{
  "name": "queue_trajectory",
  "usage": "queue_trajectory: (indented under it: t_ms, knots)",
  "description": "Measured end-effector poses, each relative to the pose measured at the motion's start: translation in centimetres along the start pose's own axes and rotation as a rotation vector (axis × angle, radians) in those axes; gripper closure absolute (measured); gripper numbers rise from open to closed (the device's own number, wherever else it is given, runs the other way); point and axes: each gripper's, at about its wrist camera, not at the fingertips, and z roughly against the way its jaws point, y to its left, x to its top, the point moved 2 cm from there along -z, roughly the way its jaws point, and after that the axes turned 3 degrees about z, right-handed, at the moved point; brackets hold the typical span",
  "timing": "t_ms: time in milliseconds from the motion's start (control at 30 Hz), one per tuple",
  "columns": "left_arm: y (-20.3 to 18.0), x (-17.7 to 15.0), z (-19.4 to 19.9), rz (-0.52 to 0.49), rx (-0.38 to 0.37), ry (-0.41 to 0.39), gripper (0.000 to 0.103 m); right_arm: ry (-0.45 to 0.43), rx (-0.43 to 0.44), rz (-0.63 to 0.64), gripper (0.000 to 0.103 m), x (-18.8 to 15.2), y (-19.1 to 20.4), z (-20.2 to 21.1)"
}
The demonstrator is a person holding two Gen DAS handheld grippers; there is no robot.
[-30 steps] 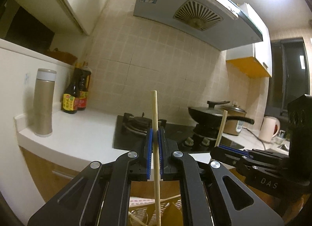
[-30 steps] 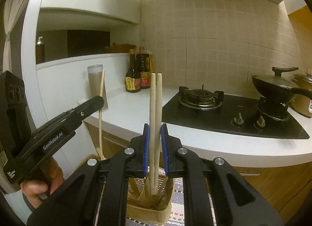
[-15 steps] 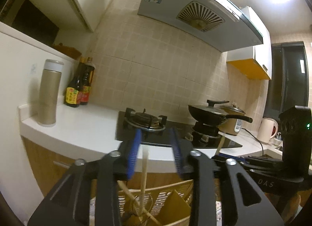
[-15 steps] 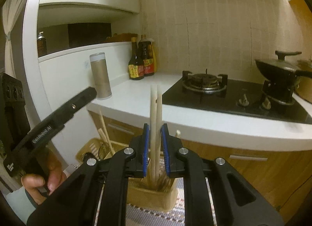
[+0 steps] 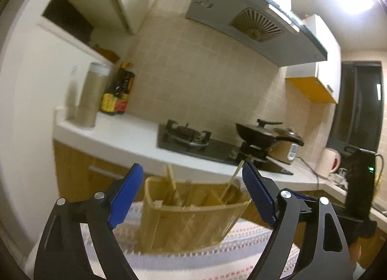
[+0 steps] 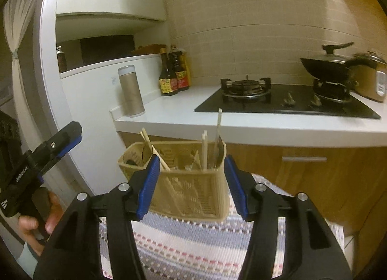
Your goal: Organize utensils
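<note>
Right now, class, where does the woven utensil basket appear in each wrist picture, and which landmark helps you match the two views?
Left wrist view: the utensil basket sits low and centre, between the open left claw's fingers.
Right wrist view: basket low and centre, beyond the open right claw.
Shared landmark: the tan flask on the white counter.

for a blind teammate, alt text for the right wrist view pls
The right tool is open over a woven utensil basket holding chopsticks, on a striped cloth before a kitchen counter.
</note>
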Motion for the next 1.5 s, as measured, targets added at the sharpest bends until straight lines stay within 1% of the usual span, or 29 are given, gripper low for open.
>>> queue_trajectory:
  t_ms: [33,100,167,233,267,367,467,600,700,800,933,1100,1300,1500]
  knots:
    - [0.0,-0.4,0.4,-0.002,0.014,0.0,0.021,-0.01,-0.018,0.003,0.036,-0.7,0.3,0.4]
    - [0.0,-1.3,1.0,-0.006,0.052,0.0,0.021,-0.037,-0.06,0.018,0.03,-1.8,0.8,1.1]
    - [-0.3,-2.7,1.6,-0.032,0.111,-0.004,0.018,-0.063,-0.108,0.041,0.022,-2.8,1.4,1.6]
    - [-0.7,-3.9,1.9,-0.072,0.165,-0.006,0.016,-0.091,-0.17,0.065,0.009,-4.3,2.0,1.9]
    - [-0.9,-4.3,2.0,-0.087,0.182,-0.006,0.015,-0.102,-0.196,0.074,0.008,-5.1,2.2,1.9]
    - [-1.1,-6.1,2.3,-0.145,0.251,-0.016,0.014,-0.118,-0.252,0.082,0.008,-6.7,2.3,1.8]
    - [-0.8,-7.8,2.0,-0.17,0.3,-0.01,0.014,-0.109,-0.299,0.071,0.008,-7.9,1.7,1.0]
    - [-0.4,-8.7,1.2,-0.199,0.324,0.036,0.012,-0.062,-0.302,0.059,0.008,-8.8,0.9,-0.1]
    - [-0.1,-9.0,0.7,-0.2,0.345,0.064,0.012,-0.024,-0.281,0.036,0.008,-9.1,0.3,-0.8]
    - [0.1,-9.5,0.4,-0.202,0.348,0.098,0.009,-0.015,-0.274,0.035,0.008,-9.1,0.2,-1.1]
    - [0.3,-9.8,-0.4,-0.2,0.346,0.135,0.009,0.01,-0.262,0.035,0.008,-9.2,0.1,-1.6]
    - [0.4,-9.6,-0.4,-0.193,0.355,0.135,0.009,0.044,-0.252,0.031,0.008,-9.5,0.1,-2.3]
    - [0.8,-9.5,-0.4,-0.171,0.36,0.132,0.008,0.043,-0.261,0.025,0.008,-9.5,0.0,-2.3]
    - [0.6,-9.5,-0.3,-0.184,0.36,0.128,0.008,0.052,-0.26,0.016,0.008,-9.5,-0.2,-2.4]
